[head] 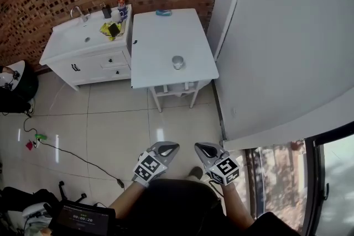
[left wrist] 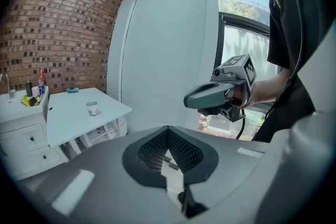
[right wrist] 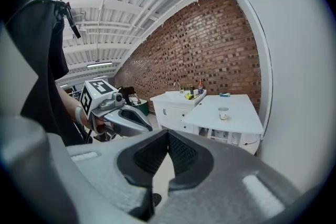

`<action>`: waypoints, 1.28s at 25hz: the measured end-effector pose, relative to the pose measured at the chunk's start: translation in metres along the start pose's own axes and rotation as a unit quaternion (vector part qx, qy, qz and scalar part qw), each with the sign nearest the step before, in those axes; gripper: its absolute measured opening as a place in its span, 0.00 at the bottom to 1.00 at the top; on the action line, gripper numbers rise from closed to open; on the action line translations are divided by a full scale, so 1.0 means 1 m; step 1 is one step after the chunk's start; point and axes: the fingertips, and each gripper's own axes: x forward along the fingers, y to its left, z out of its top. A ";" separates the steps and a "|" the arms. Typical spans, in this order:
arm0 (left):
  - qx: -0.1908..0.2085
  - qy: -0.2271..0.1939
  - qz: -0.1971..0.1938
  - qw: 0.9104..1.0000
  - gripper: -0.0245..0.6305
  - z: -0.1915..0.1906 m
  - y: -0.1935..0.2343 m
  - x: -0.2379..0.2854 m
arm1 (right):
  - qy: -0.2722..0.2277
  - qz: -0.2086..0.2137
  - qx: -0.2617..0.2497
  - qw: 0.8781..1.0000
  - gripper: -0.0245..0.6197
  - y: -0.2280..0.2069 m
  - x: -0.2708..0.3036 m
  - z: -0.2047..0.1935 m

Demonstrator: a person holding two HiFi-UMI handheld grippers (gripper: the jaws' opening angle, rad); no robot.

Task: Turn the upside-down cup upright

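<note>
A small pale cup (head: 177, 62) stands alone near the front right of a white table (head: 160, 36). It is too far away to tell which way up it stands. The same cup (left wrist: 92, 108) is tiny in the left gripper view, and the cup (right wrist: 223, 113) is just as small in the right gripper view. My left gripper (head: 170, 146) and right gripper (head: 200, 147) are held side by side close to my body, over the tiled floor and far short of the table. Both are shut and hold nothing: left gripper (left wrist: 168, 129), right gripper (right wrist: 168, 134).
A white sink cabinet (head: 83, 47) with bottles and a yellow item adjoins the table's left side. A small blue object (head: 163, 12) lies at the table's far edge. A white wall (head: 276, 36) runs along the right. A cable (head: 72, 155) and black bags (head: 16, 91) lie on the floor at left.
</note>
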 end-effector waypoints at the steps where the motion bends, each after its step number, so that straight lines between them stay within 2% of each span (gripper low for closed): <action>1: 0.000 0.000 -0.001 1.000 0.06 -0.001 -0.001 -0.001 | 0.001 0.001 -0.002 1.000 0.03 0.002 0.000 0.000; 14: 0.007 0.002 -0.001 1.000 0.06 -0.007 -0.001 -0.004 | 0.003 0.026 -0.027 0.999 0.03 0.022 0.014 -0.003; 32: 0.008 -0.006 -0.004 1.000 0.06 -0.001 -0.009 -0.007 | 0.014 0.037 -0.030 0.999 0.03 0.032 0.017 -0.011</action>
